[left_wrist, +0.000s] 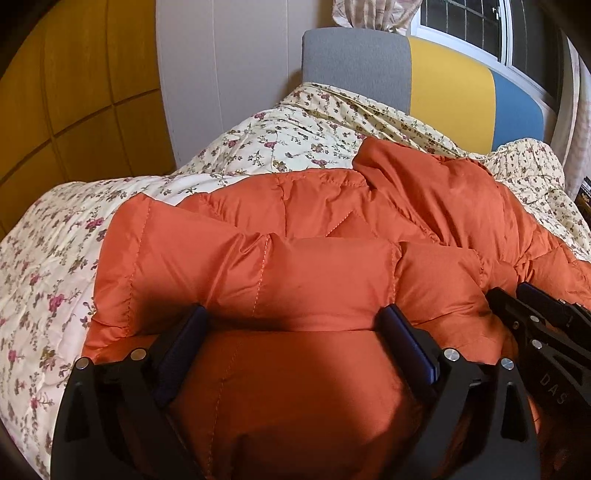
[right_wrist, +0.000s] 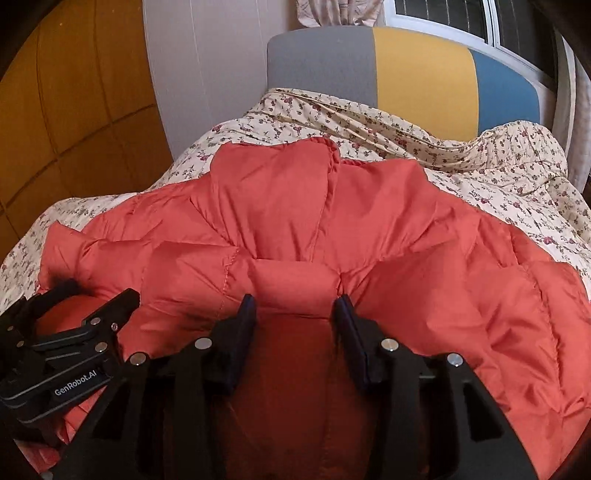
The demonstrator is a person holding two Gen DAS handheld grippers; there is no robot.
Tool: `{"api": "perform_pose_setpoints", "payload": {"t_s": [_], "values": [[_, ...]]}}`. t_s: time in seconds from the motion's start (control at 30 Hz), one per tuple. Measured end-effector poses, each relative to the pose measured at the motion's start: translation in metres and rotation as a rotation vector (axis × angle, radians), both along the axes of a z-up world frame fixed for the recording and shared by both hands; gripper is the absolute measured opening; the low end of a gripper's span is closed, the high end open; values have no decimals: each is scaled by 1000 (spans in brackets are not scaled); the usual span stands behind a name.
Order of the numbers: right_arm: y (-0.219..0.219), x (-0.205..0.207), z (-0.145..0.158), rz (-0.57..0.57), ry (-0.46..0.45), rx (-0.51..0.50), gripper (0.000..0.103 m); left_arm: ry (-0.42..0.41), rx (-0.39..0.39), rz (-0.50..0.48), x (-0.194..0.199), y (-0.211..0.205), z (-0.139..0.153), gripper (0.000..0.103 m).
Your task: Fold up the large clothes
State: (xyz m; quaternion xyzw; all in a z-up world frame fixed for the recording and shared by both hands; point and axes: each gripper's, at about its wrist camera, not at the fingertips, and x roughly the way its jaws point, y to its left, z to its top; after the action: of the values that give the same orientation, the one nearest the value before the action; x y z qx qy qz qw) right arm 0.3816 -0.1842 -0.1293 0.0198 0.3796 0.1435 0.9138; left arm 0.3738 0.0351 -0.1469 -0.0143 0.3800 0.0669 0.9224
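A puffy orange quilted jacket [left_wrist: 332, 206] [right_wrist: 406, 221] lies spread on a bed with a floral cover [left_wrist: 55, 240] [right_wrist: 480, 166]. My left gripper [left_wrist: 293, 319] stands wide with a thick padded fold of the jacket's near edge filling the space between its blue pads, which press into it. My right gripper [right_wrist: 295, 306] is narrower and pinches a padded fold, with creases fanning out from its fingertips. The grippers are side by side on the near edge: the right gripper [left_wrist: 509, 290] shows at the left view's right edge, the left gripper [right_wrist: 99, 291] at the right view's lower left.
A headboard [left_wrist: 443, 85] [right_wrist: 421, 70] in grey, yellow and blue panels stands at the far end of the bed. A window [left_wrist: 461, 22] with a curtain is behind it. A white wall and an orange-brown wooden wardrobe [left_wrist: 74, 74] are to the left.
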Motion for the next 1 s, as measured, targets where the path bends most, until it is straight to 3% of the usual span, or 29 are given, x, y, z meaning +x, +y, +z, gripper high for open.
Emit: {"api": "perform_pose_setpoints", "payload": {"t_s": [0.23,0.4,0.57,1.0], "values": [[-41,-53,26,-21,13,93,56,0,-121,-59,-29,9,12,100],[-93,-102,48,-76,64,184,58,-3,-116,-104,-76,7,31,100],[-146,-153,49,-138,112,202,60,6,-112,-136,-131,11,35,100],[-270,-282,38,-341,153,210,65,28,-227,15,-241,72,24,100]]}}
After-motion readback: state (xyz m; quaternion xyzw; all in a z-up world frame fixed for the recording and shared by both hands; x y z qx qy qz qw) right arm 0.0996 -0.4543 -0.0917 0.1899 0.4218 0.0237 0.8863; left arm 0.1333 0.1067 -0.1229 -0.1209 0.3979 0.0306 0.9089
